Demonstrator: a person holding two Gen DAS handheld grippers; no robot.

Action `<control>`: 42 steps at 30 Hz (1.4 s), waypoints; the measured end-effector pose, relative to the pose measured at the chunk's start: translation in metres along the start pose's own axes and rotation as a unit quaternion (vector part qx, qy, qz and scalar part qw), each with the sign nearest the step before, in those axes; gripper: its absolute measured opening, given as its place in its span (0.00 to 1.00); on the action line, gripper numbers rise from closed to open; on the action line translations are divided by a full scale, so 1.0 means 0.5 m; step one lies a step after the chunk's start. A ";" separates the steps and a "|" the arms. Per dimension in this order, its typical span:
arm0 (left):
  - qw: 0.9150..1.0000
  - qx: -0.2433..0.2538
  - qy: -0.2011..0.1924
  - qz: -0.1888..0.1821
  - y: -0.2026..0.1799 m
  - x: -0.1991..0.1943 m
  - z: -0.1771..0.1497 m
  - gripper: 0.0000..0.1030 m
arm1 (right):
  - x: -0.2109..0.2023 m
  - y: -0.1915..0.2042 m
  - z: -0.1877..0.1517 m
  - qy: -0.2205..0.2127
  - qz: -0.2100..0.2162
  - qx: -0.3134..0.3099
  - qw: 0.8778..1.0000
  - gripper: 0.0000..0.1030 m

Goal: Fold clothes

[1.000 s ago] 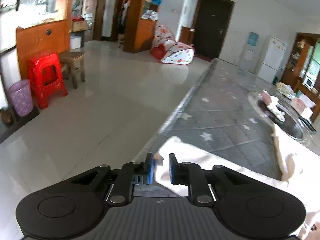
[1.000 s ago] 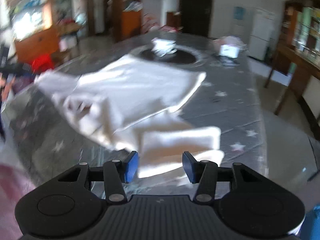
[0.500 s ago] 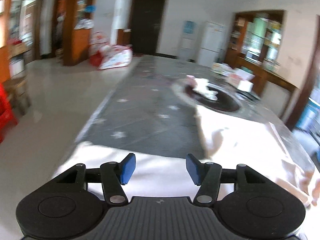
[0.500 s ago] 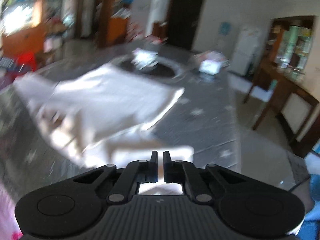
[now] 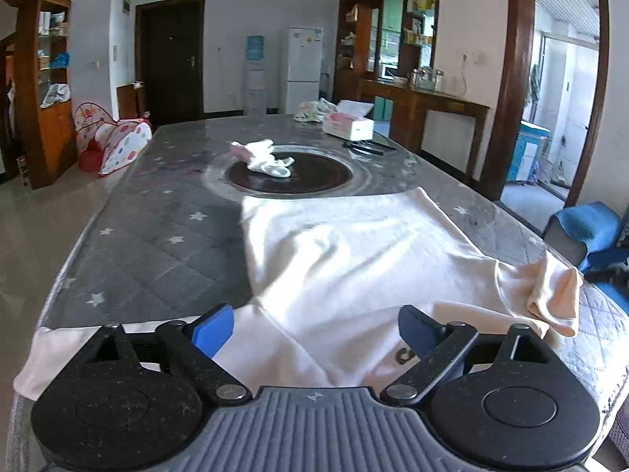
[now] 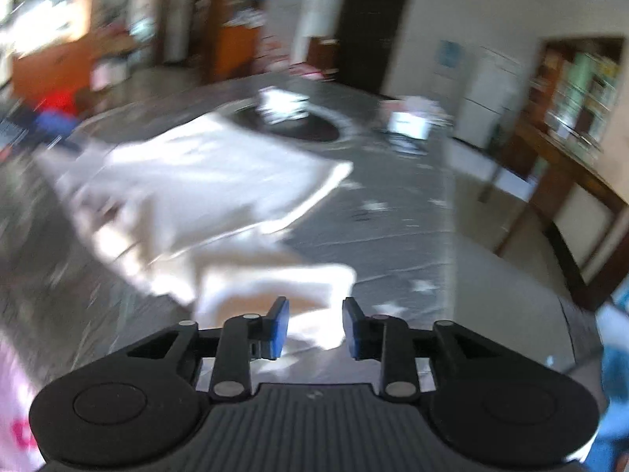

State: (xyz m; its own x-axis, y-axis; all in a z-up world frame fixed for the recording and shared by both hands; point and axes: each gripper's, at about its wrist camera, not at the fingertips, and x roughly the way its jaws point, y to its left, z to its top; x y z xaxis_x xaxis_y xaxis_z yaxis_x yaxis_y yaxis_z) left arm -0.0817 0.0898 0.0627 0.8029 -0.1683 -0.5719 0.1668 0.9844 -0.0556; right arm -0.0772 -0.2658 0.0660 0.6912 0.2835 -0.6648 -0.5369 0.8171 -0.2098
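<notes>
A white shirt [image 5: 354,259] lies spread on the grey star-patterned table [image 5: 157,251], one sleeve [image 5: 554,299] bunched at the right edge. My left gripper [image 5: 314,330] is open wide, just above the shirt's near hem, holding nothing. In the blurred right wrist view the same shirt [image 6: 204,173] lies ahead, with a folded sleeve [image 6: 275,279] right in front of my right gripper [image 6: 314,330]. That gripper is open, its blue pads [image 6: 280,326] on either side of the sleeve's near edge.
A dark round inset [image 5: 289,175] in the table's middle holds a small crumpled white cloth [image 5: 263,157]. A tissue box [image 5: 348,126] and more cloth lie at the far end. A blue-covered chair [image 5: 589,236] stands off the table's right edge.
My left gripper let go of the shirt's corner, opened wide and swung right to face along the table. My right gripper shut half a second ago and has opened again.
</notes>
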 end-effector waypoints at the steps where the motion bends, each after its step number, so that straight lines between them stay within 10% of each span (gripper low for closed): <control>1: 1.000 0.003 0.000 -0.001 -0.004 0.002 0.001 0.94 | 0.003 0.016 -0.002 0.004 0.007 -0.022 1.000 0.37; 12: 1.000 0.012 0.005 -0.011 -0.024 0.002 -0.003 1.00 | 0.027 0.119 -0.017 0.030 0.058 -0.151 0.986 0.39; 15: 1.000 0.022 0.005 -0.018 -0.035 0.000 -0.005 1.00 | 0.037 0.120 -0.016 0.032 0.056 -0.138 0.988 0.10; 22: 0.998 0.036 0.006 -0.042 -0.058 0.008 -0.007 1.00 | 0.012 0.048 0.028 -0.016 -0.034 -0.070 0.997 0.03; 34: 0.994 0.076 0.020 -0.082 -0.108 0.021 -0.023 1.00 | 0.035 -0.163 0.042 -0.025 -0.199 0.110 0.973 0.08; 42: 0.987 0.110 0.024 -0.118 -0.153 0.034 -0.019 1.00 | 0.048 -0.149 -0.012 -0.003 -0.129 0.122 0.984 0.33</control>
State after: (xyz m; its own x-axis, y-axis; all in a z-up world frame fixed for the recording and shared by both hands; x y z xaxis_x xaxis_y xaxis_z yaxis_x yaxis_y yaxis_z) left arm -0.0861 0.0123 0.0493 0.6994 -0.3844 -0.6026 0.4704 0.8823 -0.0168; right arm -0.0234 -0.3231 0.0610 0.7928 0.0532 -0.6072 -0.2115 0.9583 -0.1922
